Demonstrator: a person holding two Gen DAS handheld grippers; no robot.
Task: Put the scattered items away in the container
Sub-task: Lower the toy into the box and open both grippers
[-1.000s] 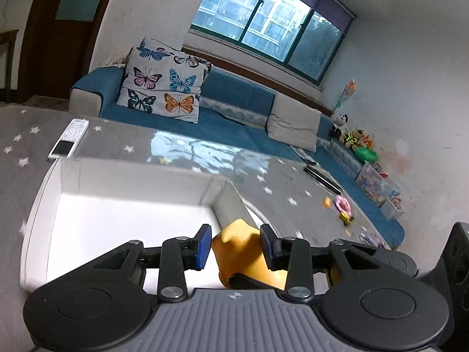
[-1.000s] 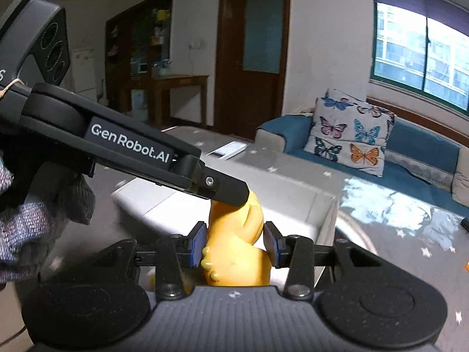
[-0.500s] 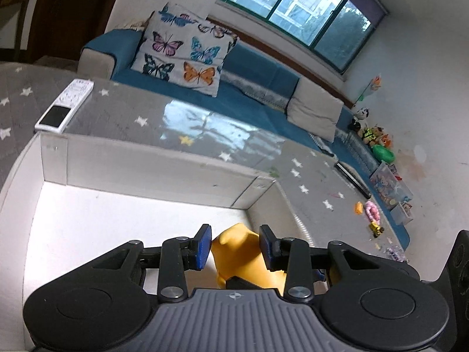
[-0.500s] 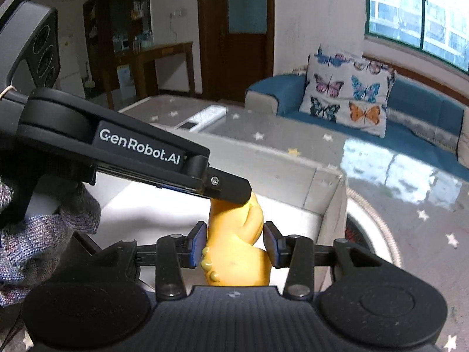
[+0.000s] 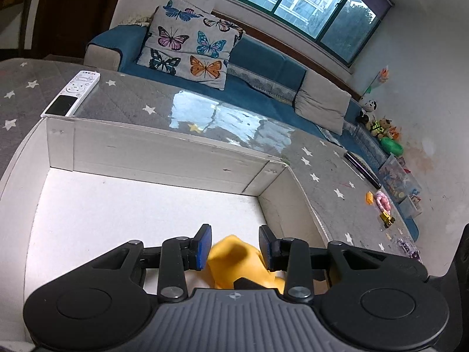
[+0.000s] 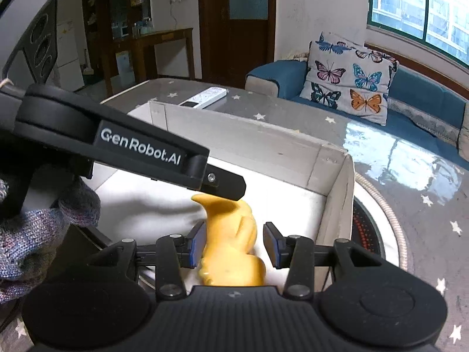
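Two hand-held claws meet over a white, open-topped cardboard box [image 5: 164, 158] on a grey star-patterned counter [image 5: 137, 99], a glossy yellow plastic toy figure [image 6: 231, 246] between them. The right claw [image 6: 233, 245] stands parted, its left pad touching or just beside the toy and a clear gap on the other side, so it appears to have let go. The left claw [image 5: 234, 248] brackets the same toy, but whether its pads touch cannot be told; in the right wrist view one of its fingers [image 6: 222, 183] lies across the toy's top. The toy sits inside the box near its right wall, seemingly on or just above the floor. A clean finish would mean drawing both claws straight up, clear of the walls, without dragging the toy. A white remote control [image 5: 71, 94] lies beyond the box; small toys [image 5: 384, 205] remain scattered further along the counter.
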